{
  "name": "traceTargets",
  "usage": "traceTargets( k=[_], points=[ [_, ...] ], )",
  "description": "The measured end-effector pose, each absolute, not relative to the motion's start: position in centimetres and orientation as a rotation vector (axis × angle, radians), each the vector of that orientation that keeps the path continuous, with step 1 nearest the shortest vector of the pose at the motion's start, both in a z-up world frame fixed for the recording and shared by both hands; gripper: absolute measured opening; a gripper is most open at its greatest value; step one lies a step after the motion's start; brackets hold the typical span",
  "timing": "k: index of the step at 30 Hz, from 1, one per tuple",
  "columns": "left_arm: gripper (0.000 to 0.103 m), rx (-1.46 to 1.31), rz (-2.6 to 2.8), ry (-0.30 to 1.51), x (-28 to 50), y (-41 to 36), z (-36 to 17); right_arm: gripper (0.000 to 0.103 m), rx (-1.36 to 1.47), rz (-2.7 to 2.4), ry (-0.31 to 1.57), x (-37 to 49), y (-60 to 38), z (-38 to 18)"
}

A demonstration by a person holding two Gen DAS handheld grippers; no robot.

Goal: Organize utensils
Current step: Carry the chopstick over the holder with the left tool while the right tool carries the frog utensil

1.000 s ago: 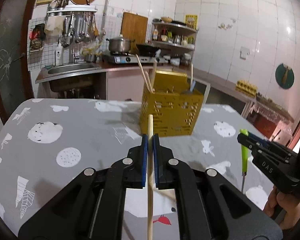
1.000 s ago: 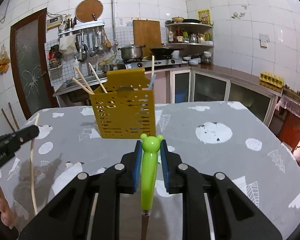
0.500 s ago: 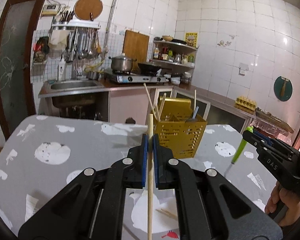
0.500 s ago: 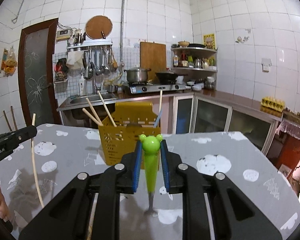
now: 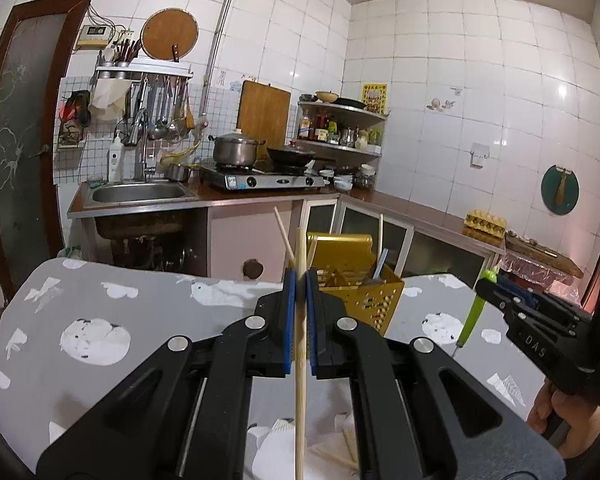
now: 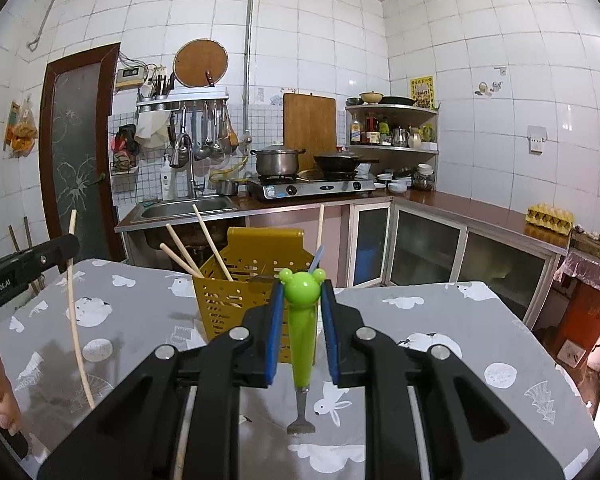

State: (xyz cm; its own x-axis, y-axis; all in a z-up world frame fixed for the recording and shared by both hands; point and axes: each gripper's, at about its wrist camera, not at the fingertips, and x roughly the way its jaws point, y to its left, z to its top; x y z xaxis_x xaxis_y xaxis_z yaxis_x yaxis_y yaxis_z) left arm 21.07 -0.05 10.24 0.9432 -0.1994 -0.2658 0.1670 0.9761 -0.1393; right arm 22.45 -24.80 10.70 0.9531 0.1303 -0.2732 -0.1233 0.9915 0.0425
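My left gripper is shut on a wooden chopstick and holds it upright above the table. It also shows in the right wrist view. My right gripper is shut on a green frog-handled fork, tines down; the fork also shows in the left wrist view. A yellow perforated utensil holder stands on the table beyond both grippers, with several chopsticks in it. It also shows in the left wrist view.
The table has a grey cloth with white prints. More chopsticks lie on it under the left gripper. Behind are a sink, a stove with a pot, and counters along the right wall.
Both grippers have risen and tilted up with their utensils. The holder now sits lower and smaller in both views. The grips have not changed.
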Motion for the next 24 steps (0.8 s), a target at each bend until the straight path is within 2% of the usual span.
traceTargets(
  k=[13, 24],
  points=[
    [0.004, -0.083, -0.207, 0.213, 23.3, -2.0, 15.9, 0.019, 0.026, 0.127, 0.243, 24.5, -26.0, 14.9],
    [0.004, -0.025, -0.214, 0.057, 28.0, -5.5, 21.7, 0.019, 0.080, 0.123, 0.198, 28.3, -27.5, 19.3]
  ],
)
